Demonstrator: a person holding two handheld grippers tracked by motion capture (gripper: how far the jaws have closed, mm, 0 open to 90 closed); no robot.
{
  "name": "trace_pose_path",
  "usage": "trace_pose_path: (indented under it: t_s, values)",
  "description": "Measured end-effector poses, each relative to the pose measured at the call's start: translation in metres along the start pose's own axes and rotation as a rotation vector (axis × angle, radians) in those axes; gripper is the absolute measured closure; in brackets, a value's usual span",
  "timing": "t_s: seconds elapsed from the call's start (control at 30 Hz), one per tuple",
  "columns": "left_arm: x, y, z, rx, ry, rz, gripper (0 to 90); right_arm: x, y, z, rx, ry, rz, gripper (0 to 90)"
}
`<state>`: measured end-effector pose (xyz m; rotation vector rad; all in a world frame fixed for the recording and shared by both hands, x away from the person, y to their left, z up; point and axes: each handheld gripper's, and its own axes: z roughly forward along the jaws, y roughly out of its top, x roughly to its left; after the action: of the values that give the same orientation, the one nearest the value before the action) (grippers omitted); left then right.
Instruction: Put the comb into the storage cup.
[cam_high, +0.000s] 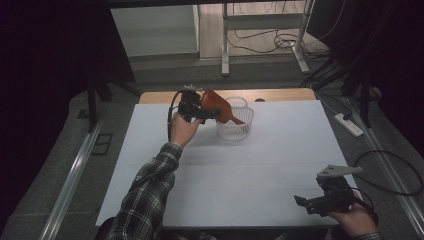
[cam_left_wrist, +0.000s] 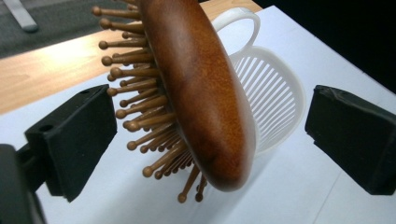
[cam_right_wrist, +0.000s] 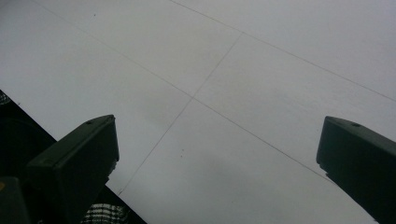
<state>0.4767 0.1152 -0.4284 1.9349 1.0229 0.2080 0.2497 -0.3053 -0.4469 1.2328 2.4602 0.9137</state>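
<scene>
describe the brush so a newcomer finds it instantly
Start at the white table, then go to the white slotted basket near its far edge. The wooden hairbrush leans on the basket's rim between the left gripper's open jaws: the only brown thing there, with ball-tipped wooden pins.

A table (cam_high: 225, 170) covered by a white sheet, with a strip of bare light wood showing along its far edge. A white slatted plastic basket (cam_high: 235, 131) with a loop handle stands directly on the sheet near the far edge, a little left of the middle. Thin straight crease lines cross the white surface, meeting in a cross nearer the person's side.
</scene>
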Motion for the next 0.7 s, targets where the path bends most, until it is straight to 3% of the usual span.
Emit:
trace_pose_path:
  t_s: [0.37, 0.7]
  values:
    - [0.005, 0.002, -0.006, -0.001, 0.030, 0.082, 0.4, 0.000, 0.000, 0.000, 0.002, 0.003, 0.002, 0.0]
    - [0.008, -0.005, -0.013, 0.010, 0.026, 0.106, 0.0, 0.000, 0.000, 0.000, -0.001, -0.001, 0.003, 0.0]
